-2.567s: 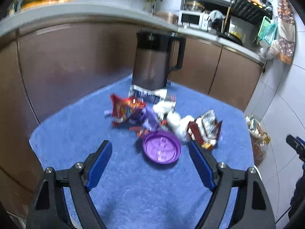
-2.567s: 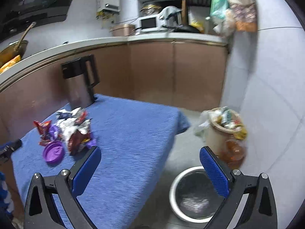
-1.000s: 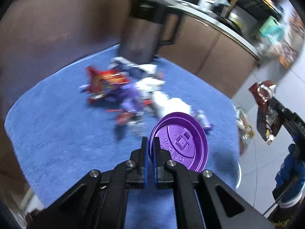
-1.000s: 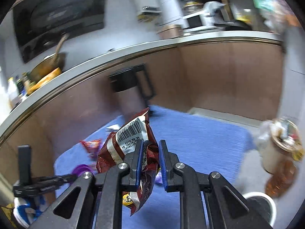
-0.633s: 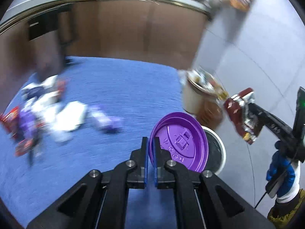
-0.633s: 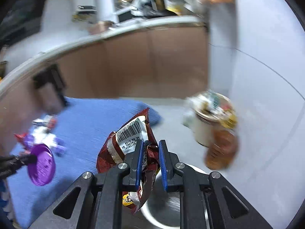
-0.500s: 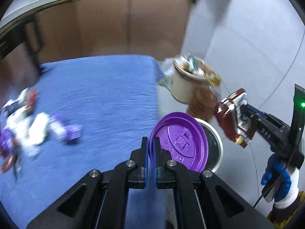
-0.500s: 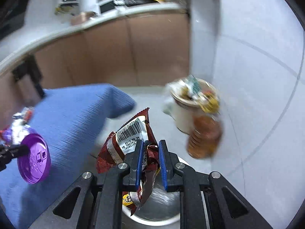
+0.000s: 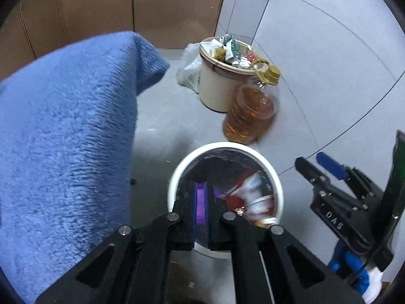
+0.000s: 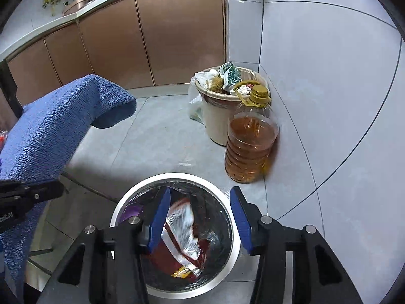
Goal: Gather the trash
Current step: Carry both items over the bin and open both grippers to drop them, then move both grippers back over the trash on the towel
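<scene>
1. Left claw (image 9: 201, 206): we find it poised directly over the white-rimmed bin (image 9: 177, 174), its blue pads drawn together with only a thin gap. A strip of purple shows in that gap; we cannot tell whether this is the purple lid (image 10: 131, 211) still pinched there or the lid lying below in the bin.
2. Right claw (image 10: 200, 217): its jaws have just been opening and now stand apart above the same bin. The red snack wrapper (image 10: 181, 238) shows between the pads, blurred, and the pads do not press on it.
3. White-rimmed bin: round, lined with dark plastic, standing on the grey tiled floor (image 10: 157, 136) just beside the bench. In the right wrist view the wrapper sits inside its mouth, and a purple patch shows at the inner left wall.
4. Bench: covered with a blue towel (image 9: 63, 126) whose corner hangs over the edge nearest the bin.
5. Oil bottle (image 10: 250, 147): clear, ribbed, holding amber liquid, with a gold cap; upright on the floor, beyond the bin.
6. Second waste bucket (image 10: 217, 116): cream-coloured, heaped with cartons and paper, touching or just behind the oil bottle, with a clear plastic bag at its left side.
7. Brown cabinet doors (image 10: 177, 33): behind, meeting the grey tiled wall in the corner.
8. A blue-gloved hand (image 9: 349, 266) shows beneath the right claw in the left wrist view.
</scene>
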Action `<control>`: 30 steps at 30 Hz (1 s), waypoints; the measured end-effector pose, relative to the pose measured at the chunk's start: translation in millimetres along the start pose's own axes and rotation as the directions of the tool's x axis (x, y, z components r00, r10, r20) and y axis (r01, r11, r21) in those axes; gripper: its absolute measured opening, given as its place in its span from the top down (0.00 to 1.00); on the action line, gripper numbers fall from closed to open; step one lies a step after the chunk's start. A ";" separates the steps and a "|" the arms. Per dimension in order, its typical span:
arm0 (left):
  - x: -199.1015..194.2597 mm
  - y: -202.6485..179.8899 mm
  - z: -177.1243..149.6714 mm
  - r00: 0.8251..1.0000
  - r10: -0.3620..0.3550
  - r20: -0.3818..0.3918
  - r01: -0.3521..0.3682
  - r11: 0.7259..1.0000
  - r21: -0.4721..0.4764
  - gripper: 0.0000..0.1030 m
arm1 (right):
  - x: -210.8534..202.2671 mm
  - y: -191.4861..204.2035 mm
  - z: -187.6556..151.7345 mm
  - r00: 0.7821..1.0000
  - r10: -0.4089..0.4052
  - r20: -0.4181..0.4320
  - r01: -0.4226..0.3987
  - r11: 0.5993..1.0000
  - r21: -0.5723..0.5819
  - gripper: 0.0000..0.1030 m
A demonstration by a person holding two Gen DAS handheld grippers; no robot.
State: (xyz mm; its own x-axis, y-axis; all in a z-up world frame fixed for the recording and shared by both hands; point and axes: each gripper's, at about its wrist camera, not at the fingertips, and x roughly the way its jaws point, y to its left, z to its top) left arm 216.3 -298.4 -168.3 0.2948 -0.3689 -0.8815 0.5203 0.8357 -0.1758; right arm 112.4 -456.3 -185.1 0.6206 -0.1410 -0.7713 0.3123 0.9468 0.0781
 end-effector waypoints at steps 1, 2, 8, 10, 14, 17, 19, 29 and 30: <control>-2.4 1.9 0.8 1.000 -0.017 0.006 0.017 1.000 -0.007 0.95 | 0.0 -0.4 0.8 1.000 0.000 -0.001 0.000 1.000 0.001 0.55; -7.6 3.5 -0.3 1.000 -0.024 0.016 0.025 1.000 -0.010 0.95 | 2.1 0.5 4.5 1.000 0.002 -0.001 -0.002 1.000 0.002 0.55; -75.7 16.7 -11.9 0.985 -0.014 0.171 0.016 1.000 -0.010 0.94 | -27.9 7.6 13.8 0.998 0.029 0.052 -0.029 1.000 0.008 0.54; -98.9 23.1 -17.5 0.975 -0.008 0.223 0.013 1.000 -0.021 0.93 | -47.7 17.0 19.7 0.995 0.050 0.087 -0.050 0.999 -0.002 0.54; -142.4 47.4 -34.7 0.946 0.021 0.322 0.000 0.998 -0.065 0.55 | -81.0 48.8 31.6 0.985 0.105 0.140 -0.096 0.993 -0.067 0.53; -174.4 71.7 -51.4 0.926 0.046 0.374 -0.015 0.996 -0.085 0.55 | -103.5 83.3 41.1 0.972 0.164 0.167 -0.142 0.981 -0.136 0.53; -191.3 91.9 -62.4 0.917 0.063 0.394 -0.019 0.993 -0.113 0.55 | -117.1 110.4 46.6 0.962 0.206 0.179 -0.173 0.967 -0.185 0.53; -266.5 240.2 -132.3 0.863 0.246 0.441 -0.084 0.932 -0.354 0.55 | -137.3 228.3 63.1 0.911 0.388 0.138 -0.315 0.872 -0.375 0.49; -274.9 258.3 -140.4 0.855 0.274 0.440 -0.096 0.918 -0.386 0.54 | -135.6 239.8 63.3 0.908 0.399 0.126 -0.324 0.862 -0.390 0.49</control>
State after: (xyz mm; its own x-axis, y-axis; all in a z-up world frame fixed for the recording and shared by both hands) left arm 157.1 76.1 -32.9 0.7476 -0.2655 -0.6089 0.1401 0.9591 -0.2461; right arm 148.7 -228.5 -21.8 0.7787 0.2129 -0.5901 -0.2127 0.9745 0.0708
